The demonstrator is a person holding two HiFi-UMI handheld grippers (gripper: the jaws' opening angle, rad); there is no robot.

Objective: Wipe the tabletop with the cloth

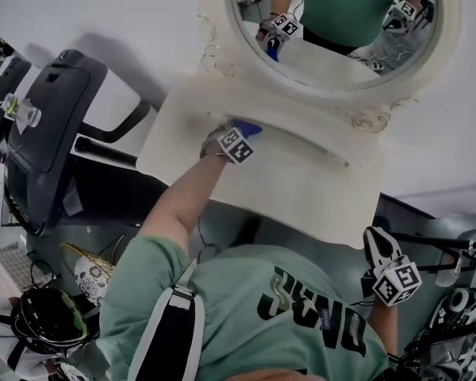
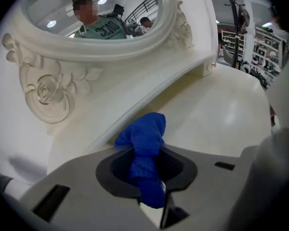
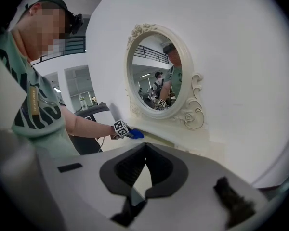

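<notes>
**Left gripper** (image 1: pixel 246 132): The jaws are clamped on the cloth (image 1: pixel 251 127). The left gripper view shows the blue cloth bunched between them, with a wad sticking out past the tips. The arm reaches forward over the tabletop (image 1: pixel 301 189).

**Right gripper** (image 1: pixel 378 243): The jaws are together with nothing between them. It hangs at the lower right of the head view, off the near edge of the tabletop and well apart from the cloth.

**Cloth position:** It sits left of centre in the head view, at the back of the tabletop. It is touching or just beside the ledge (image 1: pixel 309 148) under the mirror (image 1: pixel 317 70). Whether the wad presses on the surface or only skims it cannot be told.

**Governing relation:** The tabletop's long axis runs from the left of the head view to the lower right. The cloth is near the left back end of that axis. Most of the bare surface lies to the right of the left gripper and toward the frame's bottom. The left gripper carries the cloth, so the work falls to it alone.

**Assessment:** Wiping appears to be under way along the back strip. The next strokes would probably sweep rightward along the ledge, then come nearer in rows.

**Risk:** The carved mirror frame stands close above the cloth, so a high stroke could knock it.
</notes>
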